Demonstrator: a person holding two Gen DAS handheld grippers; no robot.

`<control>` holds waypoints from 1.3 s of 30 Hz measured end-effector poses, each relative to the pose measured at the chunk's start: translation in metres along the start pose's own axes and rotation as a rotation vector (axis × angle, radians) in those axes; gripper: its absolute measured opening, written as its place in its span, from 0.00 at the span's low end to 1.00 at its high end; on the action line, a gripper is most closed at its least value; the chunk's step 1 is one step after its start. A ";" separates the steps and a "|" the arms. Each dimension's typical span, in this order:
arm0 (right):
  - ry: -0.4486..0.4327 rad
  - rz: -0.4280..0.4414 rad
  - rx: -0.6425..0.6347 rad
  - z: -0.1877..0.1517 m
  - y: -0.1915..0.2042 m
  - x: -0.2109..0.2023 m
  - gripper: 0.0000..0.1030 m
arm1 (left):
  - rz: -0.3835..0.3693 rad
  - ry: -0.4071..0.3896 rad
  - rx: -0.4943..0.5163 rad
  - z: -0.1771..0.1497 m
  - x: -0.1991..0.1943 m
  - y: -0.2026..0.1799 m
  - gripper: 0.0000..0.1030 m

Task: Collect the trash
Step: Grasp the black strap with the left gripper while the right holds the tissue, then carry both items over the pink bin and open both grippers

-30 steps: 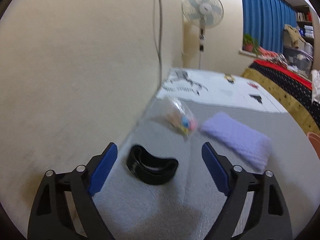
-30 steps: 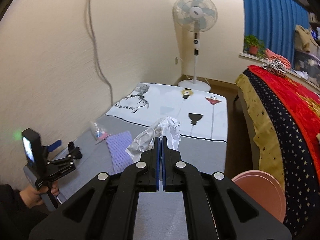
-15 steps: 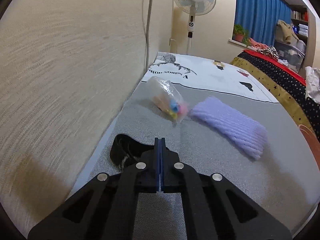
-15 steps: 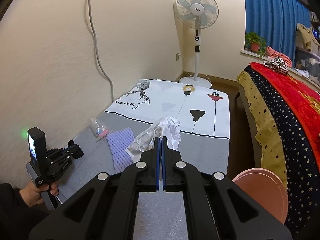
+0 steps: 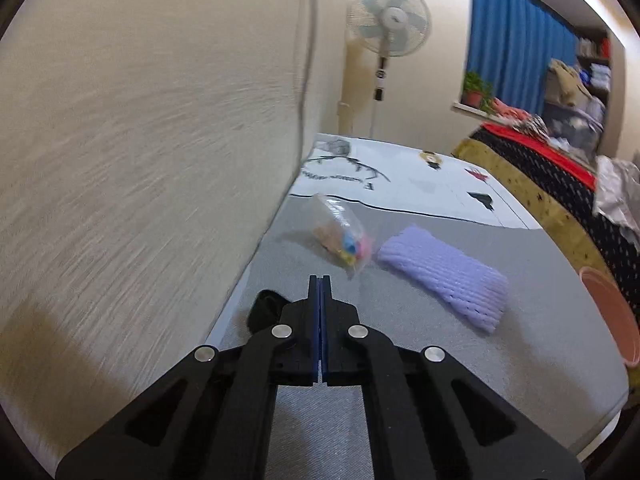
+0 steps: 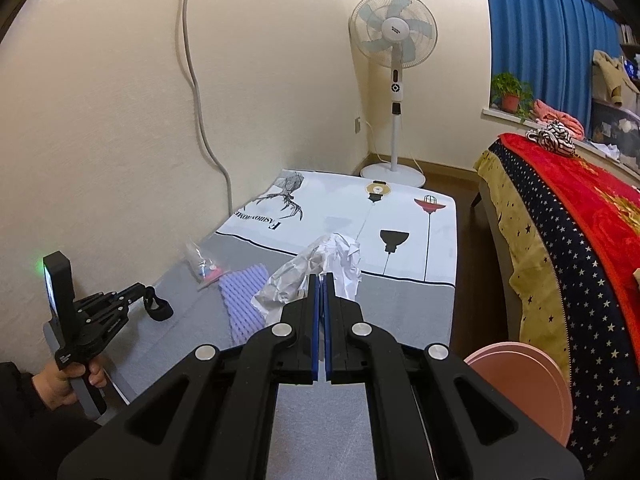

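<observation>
My left gripper [image 5: 319,278] is shut on a black band [image 5: 266,312], which hangs from its tip above the grey mat; the right wrist view shows the band [image 6: 158,309] dangling from that gripper [image 6: 145,294]. My right gripper [image 6: 319,276] is shut on a crumpled white paper wad [image 6: 316,268] and holds it above the mat. A clear plastic bag with coloured bits [image 5: 340,236] and a purple knitted pad [image 5: 444,276] lie on the grey mat [image 5: 400,360].
The wall runs close along the left. A pink bin [image 6: 524,384] stands at the right by the bed with the red star blanket [image 6: 580,232]. A white printed mat [image 6: 360,208] and a standing fan [image 6: 394,44] lie beyond.
My left gripper closed on the black band a second ago and has since lifted it off the mat. My right gripper stays shut on the paper wad, nearly still.
</observation>
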State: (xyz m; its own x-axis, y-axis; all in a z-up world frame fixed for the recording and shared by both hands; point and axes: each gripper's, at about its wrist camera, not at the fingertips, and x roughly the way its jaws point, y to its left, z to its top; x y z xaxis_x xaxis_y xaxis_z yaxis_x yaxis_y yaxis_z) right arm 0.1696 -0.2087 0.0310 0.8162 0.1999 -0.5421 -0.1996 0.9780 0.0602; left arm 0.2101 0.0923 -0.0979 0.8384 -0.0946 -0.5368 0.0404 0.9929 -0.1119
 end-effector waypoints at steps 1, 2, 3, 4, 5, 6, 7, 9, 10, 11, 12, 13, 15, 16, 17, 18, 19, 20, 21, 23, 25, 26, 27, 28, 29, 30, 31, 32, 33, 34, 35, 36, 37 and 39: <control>-0.002 0.000 -0.002 0.000 0.000 -0.001 0.02 | 0.001 -0.001 -0.015 -0.001 0.000 0.002 0.10; -0.002 0.000 -0.002 -0.001 -0.002 -0.002 0.02 | 0.008 0.006 -0.027 -0.001 0.002 0.004 0.20; 0.000 0.000 -0.002 -0.001 -0.003 -0.002 0.02 | 0.023 0.008 -0.034 -0.002 0.003 0.004 0.48; 0.002 0.000 0.000 -0.001 -0.004 -0.002 0.02 | 0.046 -0.002 -0.035 -0.003 0.002 0.004 0.58; 0.003 -0.001 0.002 -0.001 -0.005 -0.002 0.02 | 0.062 -0.013 -0.029 -0.004 0.003 0.003 0.58; 0.005 -0.002 0.004 0.000 -0.005 -0.001 0.02 | 0.061 -0.004 -0.026 -0.005 0.005 0.003 0.61; 0.007 -0.001 0.007 0.000 -0.005 0.000 0.02 | 0.057 0.013 -0.027 -0.006 0.008 0.003 0.64; 0.013 0.004 0.013 0.000 -0.005 0.003 0.02 | 0.057 0.041 -0.020 -0.009 0.016 0.002 0.66; 0.016 0.006 0.012 0.000 -0.004 0.003 0.02 | 0.056 0.056 -0.013 -0.010 0.020 0.001 0.66; 0.017 0.007 0.009 0.000 -0.002 0.005 0.02 | 0.055 0.075 -0.007 -0.011 0.024 0.001 0.66; 0.019 0.009 0.004 0.000 -0.001 0.006 0.02 | 0.051 0.100 -0.005 -0.011 0.027 0.001 0.66; 0.020 0.011 0.000 0.001 0.001 0.007 0.02 | 0.046 0.108 -0.004 -0.011 0.029 0.001 0.66; 0.024 0.014 -0.008 0.000 0.003 0.009 0.02 | 0.032 0.111 -0.004 -0.012 0.031 0.002 0.56; 0.027 0.015 -0.009 0.000 0.003 0.010 0.02 | 0.026 0.120 0.000 -0.013 0.034 0.002 0.42; 0.030 0.015 -0.010 -0.001 0.004 0.011 0.02 | 0.012 0.125 0.005 -0.013 0.035 0.001 0.39; 0.033 0.015 -0.009 -0.001 0.005 0.012 0.02 | 0.009 0.118 0.009 -0.013 0.035 0.000 0.30; 0.035 0.015 -0.008 -0.001 0.005 0.013 0.02 | 0.008 0.121 0.018 -0.013 0.036 -0.001 0.21; 0.036 0.015 -0.008 -0.001 0.004 0.014 0.02 | -0.004 0.121 0.026 -0.014 0.036 -0.002 0.16; 0.037 0.014 -0.008 -0.001 0.005 0.014 0.02 | -0.010 0.121 0.035 -0.014 0.037 -0.004 0.12; 0.037 0.015 -0.008 0.000 0.005 0.014 0.02 | -0.015 0.119 0.041 -0.014 0.036 -0.005 0.09; 0.037 0.015 -0.009 0.000 0.005 0.014 0.02 | -0.017 0.115 0.030 -0.014 0.035 -0.003 0.07; 0.036 0.015 -0.010 -0.001 0.005 0.014 0.02 | -0.016 0.113 0.026 -0.013 0.035 -0.002 0.07; 0.035 0.016 -0.009 -0.001 0.005 0.014 0.02 | -0.015 0.111 0.024 -0.013 0.034 -0.002 0.05; 0.034 0.015 -0.009 0.000 0.005 0.014 0.02 | -0.014 0.108 0.025 -0.012 0.031 -0.002 0.05; 0.032 0.015 -0.008 -0.001 0.004 0.014 0.02 | -0.017 0.105 0.026 -0.011 0.029 -0.002 0.05; 0.029 0.014 -0.005 0.000 0.004 0.014 0.02 | -0.019 0.097 0.029 -0.008 0.024 -0.003 0.05; 0.026 0.014 -0.001 0.000 0.003 0.013 0.02 | -0.020 0.085 0.036 -0.005 0.020 -0.004 0.05; 0.022 0.013 0.004 0.001 0.002 0.012 0.02 | -0.022 0.070 0.047 0.000 0.014 -0.006 0.05; 0.020 0.013 0.007 0.001 0.001 0.010 0.02 | -0.026 0.057 0.055 0.005 0.008 -0.008 0.05; 0.015 0.012 0.011 0.001 0.000 0.008 0.02 | -0.028 0.044 0.061 0.010 0.003 -0.009 0.05; 0.009 0.011 0.016 0.002 -0.001 0.005 0.02 | -0.030 0.028 0.066 0.017 -0.004 -0.012 0.05; 0.004 0.009 0.020 0.003 -0.002 0.003 0.02 | -0.035 0.016 0.067 0.024 -0.011 -0.014 0.05; -0.002 0.006 0.025 0.004 -0.003 -0.001 0.02 | -0.041 0.002 0.067 0.031 -0.019 -0.016 0.05; -0.015 0.000 0.036 0.007 -0.006 -0.010 0.02 | -0.055 -0.031 0.070 0.049 -0.037 -0.022 0.05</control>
State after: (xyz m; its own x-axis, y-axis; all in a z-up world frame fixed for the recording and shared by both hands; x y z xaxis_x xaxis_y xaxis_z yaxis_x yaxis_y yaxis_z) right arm 0.1664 -0.2163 0.0421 0.8244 0.2005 -0.5294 -0.1800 0.9795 0.0906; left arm 0.2049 0.0772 -0.0350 0.8504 -0.1474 -0.5051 0.1232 0.9890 -0.0812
